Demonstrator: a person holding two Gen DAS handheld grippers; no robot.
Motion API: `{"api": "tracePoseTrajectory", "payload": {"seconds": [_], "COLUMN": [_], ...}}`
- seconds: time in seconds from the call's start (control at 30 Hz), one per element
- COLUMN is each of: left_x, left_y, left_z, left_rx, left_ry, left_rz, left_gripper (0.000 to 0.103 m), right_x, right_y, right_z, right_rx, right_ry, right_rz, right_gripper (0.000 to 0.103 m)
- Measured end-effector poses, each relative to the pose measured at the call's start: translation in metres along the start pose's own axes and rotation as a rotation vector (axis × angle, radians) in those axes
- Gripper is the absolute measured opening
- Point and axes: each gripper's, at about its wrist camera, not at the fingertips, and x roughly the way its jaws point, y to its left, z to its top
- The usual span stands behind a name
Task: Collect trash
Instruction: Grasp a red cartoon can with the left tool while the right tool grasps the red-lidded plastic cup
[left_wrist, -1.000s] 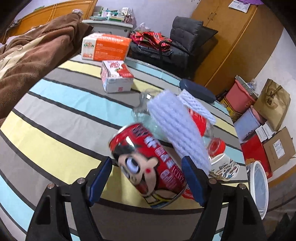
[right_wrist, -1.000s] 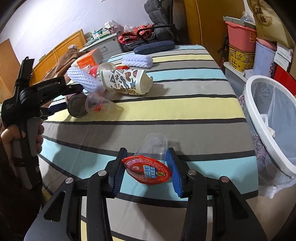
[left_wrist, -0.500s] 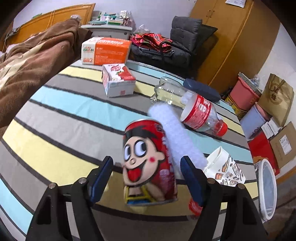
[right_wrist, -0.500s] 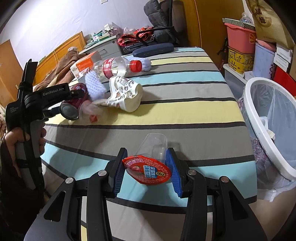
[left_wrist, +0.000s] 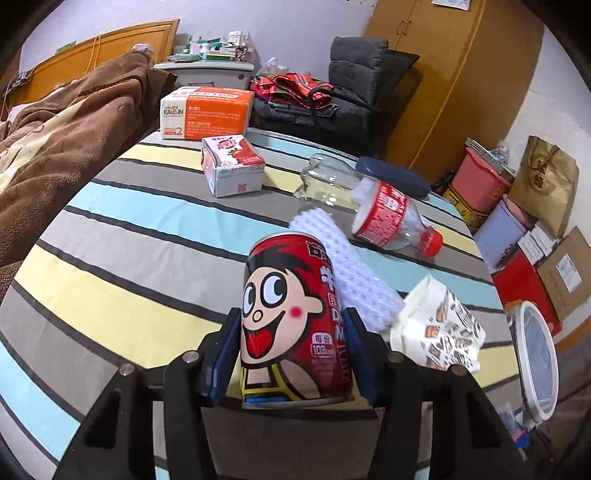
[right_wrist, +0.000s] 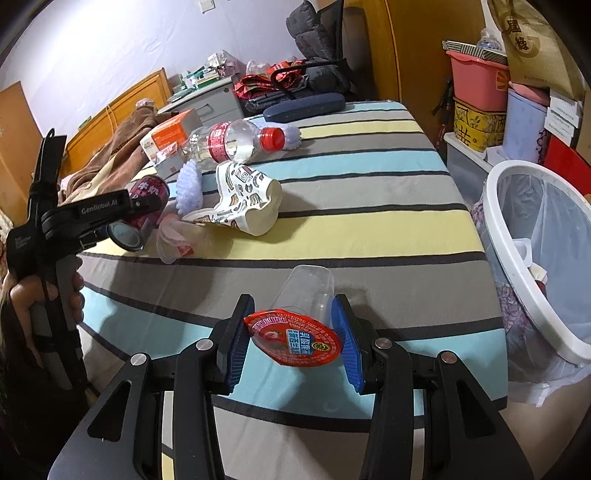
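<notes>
**Can and jelly cup gripped above a striped bedspread**

The left gripper (left_wrist: 291, 354) has its blue ribbed pads against both sides of a glossy red drink can (left_wrist: 293, 317) printed with a cartoon face; the jaws are closing on it, and the can stands upright between them, its base near the gripper's body. At two o'clock from the can lies a white foam net sleeve (left_wrist: 347, 266), soft and knobbly, and at three o'clock a crushed paper cup (left_wrist: 439, 325) with a small printed pattern. A clear plastic bottle (left_wrist: 373, 210) with a red label and red cap lies on its side at one o'clock.

The right gripper (right_wrist: 293, 338) is clamped on a clear plastic jelly cup (right_wrist: 306, 295), its red foil lid (right_wrist: 295, 338) facing the camera, the pads pressing its sides.

Everything rests on a bed cover (right_wrist: 369, 206) with smooth stripes of grey, yellow and pale blue. A white-rimmed bin (right_wrist: 517, 258) lined with a thin bag stands at three o'clock in the right wrist view. A hand (right_wrist: 22, 295) holds the left gripper's handle.
</notes>
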Motion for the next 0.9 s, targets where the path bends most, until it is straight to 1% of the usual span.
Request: {"api": "tracePoseTrajectory", "payload": {"seconds": [0.13, 0.5, 0.7, 0.9], "left_x": [-0.010, -0.056, -0.073, -0.079], "left_y": [-0.003, -0.026, -0.051, -0.082], "left_z": [-0.009, -0.024, -0.029, -0.034], "left_rx": [0.015, 0.072, 0.127, 0.188], "left_ry": [-0.009, -0.058, -0.081, -0.081], "left_rz": [0.004, -0.083, -0.119, -0.159], "left_gripper": [0.056, 0.056, 0.056, 0.056], "right_x": [-0.004, -0.026, -0.041, -0.056], "right_y": [-0.001, -0.010, -0.019, -0.036], "right_z": [0.001, 0.006, 0.009, 0.011], "right_rx": [0.003, 0.014, 0.027, 0.051], "right_ry": [-0.014, -0.085, -0.129, -0.167], "right_rz": [0.003, -0.002, -0.013, -0.035], "right_gripper": [0.045, 0.045, 0.045, 0.045]}}
